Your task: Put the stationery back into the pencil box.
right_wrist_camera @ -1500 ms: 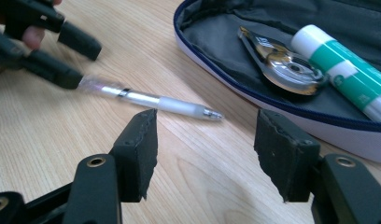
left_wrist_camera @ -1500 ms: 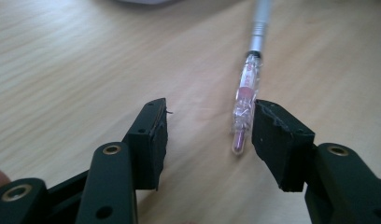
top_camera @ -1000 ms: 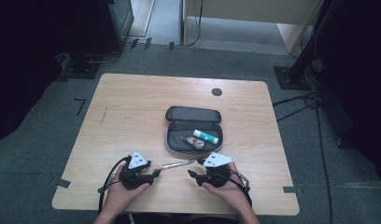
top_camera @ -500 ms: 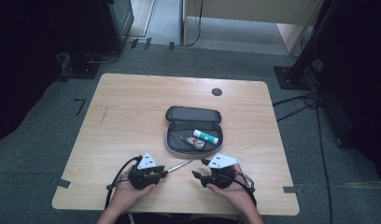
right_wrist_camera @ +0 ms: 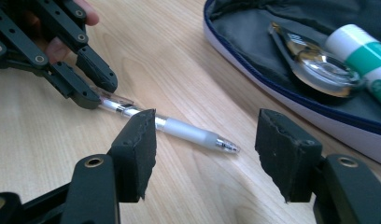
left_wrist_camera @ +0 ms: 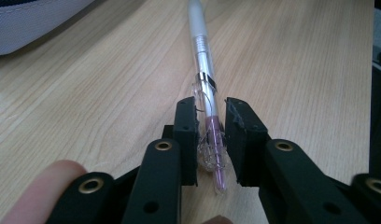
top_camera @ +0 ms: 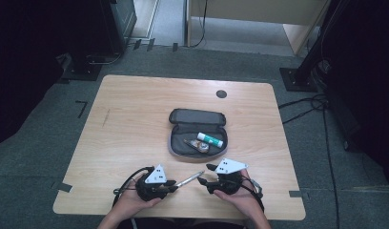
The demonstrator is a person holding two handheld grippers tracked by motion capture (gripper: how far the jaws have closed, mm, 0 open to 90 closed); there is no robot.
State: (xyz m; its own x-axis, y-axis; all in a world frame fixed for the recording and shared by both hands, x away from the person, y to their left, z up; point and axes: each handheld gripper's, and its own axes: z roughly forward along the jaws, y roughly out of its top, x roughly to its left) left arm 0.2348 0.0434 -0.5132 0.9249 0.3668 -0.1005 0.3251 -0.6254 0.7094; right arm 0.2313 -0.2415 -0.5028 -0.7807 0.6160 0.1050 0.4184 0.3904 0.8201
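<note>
A clear pen (top_camera: 190, 178) with a frosted grip lies on the wooden table (top_camera: 130, 124) near the front edge. My left gripper (top_camera: 175, 183) is shut on the pen's (left_wrist_camera: 202, 60) clear back end, jaws pressed to either side of the barrel; in its own view the left gripper (left_wrist_camera: 211, 114) points along the pen. My right gripper (top_camera: 207, 175) stands open just right of the pen's tip. In the right gripper view the right gripper (right_wrist_camera: 207, 126) has its jaws wide apart, with the pen (right_wrist_camera: 188, 132) beyond them and the left gripper (right_wrist_camera: 97, 91) at the pen's far end.
An open grey pencil case (top_camera: 197, 117) lies at mid-table behind the grippers. Inside it are a green-and-white glue stick (top_camera: 210, 140) and a small shiny item (right_wrist_camera: 314, 60). A dark round grommet (top_camera: 221, 94) sits near the table's far edge.
My left gripper has moved right along the table's front to the pen's back end and shut on it. The right gripper has barely shifted.
</note>
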